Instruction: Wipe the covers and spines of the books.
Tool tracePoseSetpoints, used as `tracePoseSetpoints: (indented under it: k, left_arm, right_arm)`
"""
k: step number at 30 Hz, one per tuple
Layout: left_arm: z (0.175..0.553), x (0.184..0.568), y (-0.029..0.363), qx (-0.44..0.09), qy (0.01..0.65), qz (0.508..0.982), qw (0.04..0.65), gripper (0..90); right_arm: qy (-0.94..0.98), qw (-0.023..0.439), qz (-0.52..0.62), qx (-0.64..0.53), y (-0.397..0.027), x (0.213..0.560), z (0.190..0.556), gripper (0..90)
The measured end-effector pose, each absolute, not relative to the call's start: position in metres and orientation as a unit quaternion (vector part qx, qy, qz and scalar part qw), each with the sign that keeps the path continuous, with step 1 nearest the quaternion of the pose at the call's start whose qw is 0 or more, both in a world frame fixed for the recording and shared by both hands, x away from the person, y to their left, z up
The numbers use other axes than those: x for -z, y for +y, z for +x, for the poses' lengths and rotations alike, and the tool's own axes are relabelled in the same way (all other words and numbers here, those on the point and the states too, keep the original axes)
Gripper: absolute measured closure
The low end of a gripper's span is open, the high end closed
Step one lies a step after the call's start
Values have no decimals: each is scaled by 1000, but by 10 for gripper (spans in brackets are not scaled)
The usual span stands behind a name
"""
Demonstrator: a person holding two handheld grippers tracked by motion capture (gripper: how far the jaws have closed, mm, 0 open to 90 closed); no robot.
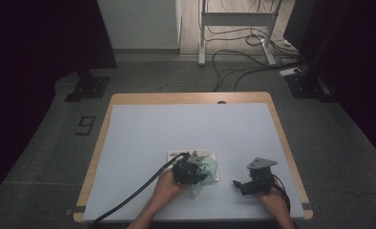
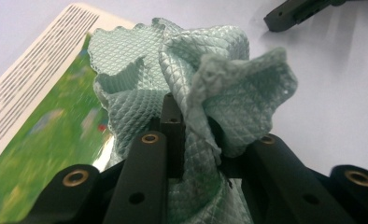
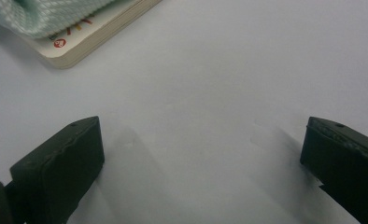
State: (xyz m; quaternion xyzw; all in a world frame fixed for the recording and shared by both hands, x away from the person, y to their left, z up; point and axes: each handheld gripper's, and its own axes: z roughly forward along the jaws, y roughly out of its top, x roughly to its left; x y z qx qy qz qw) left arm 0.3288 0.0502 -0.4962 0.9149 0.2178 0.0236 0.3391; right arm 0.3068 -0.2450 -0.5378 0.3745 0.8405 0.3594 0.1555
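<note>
— Where do we start with the left gripper [image 1: 190, 168]?

— At its jaws. In the left gripper view we see them pressed together on a bunched, pale green cloth with a quilted diamond weave [image 2: 205, 79]. The fabric is pinched between the two black jaws and billows out ahead of them in loose folds.

— And just past the cloth?

— Under it and off to the left of the jaws, as that view shows it, lies a thin flat book with a green picture cover and a cream strip of printed lines [image 2: 42, 121]. The cloth rests partly on that cover. In the high view we see the cloth [image 1: 209, 168] lying over the book's right part, with the book [image 1: 176, 155] poking out on the far left of the gripper.

— What about our other hand?

— The right gripper [image 1: 238, 185] sits well apart, to the right of the left one, low over the pale grey tabletop [image 1: 186, 124]. Its jaws are spread wide with nothing between them; in the right gripper view we see bare surface in the gap. Ahead of it and to the left, a corner of the book [image 3: 79, 44] shows with the cloth [image 3: 46, 16] draped on top.

— Do the two grippers touch?

— No. A tip of the right gripper [image 2: 289, 14] appears beyond the cloth in the left gripper view, clear of it.
</note>
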Motion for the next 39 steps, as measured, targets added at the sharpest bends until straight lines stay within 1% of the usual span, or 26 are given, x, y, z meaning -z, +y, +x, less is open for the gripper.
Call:
tracePoseSetpoints:
  k: [16, 29, 39]
  left_arm:
    - [324, 493, 93, -34, 245, 910, 333, 756]
    - [318, 493, 129, -46, 277, 897, 341, 755]
    - [316, 494, 148, -51, 295, 889, 348, 755]
  right_arm:
    - [840, 156, 375, -359, -245, 538, 307, 0]
    - [840, 156, 375, -359, -245, 538, 307, 0]
    - [840, 156, 375, -359, -245, 538, 307, 0]
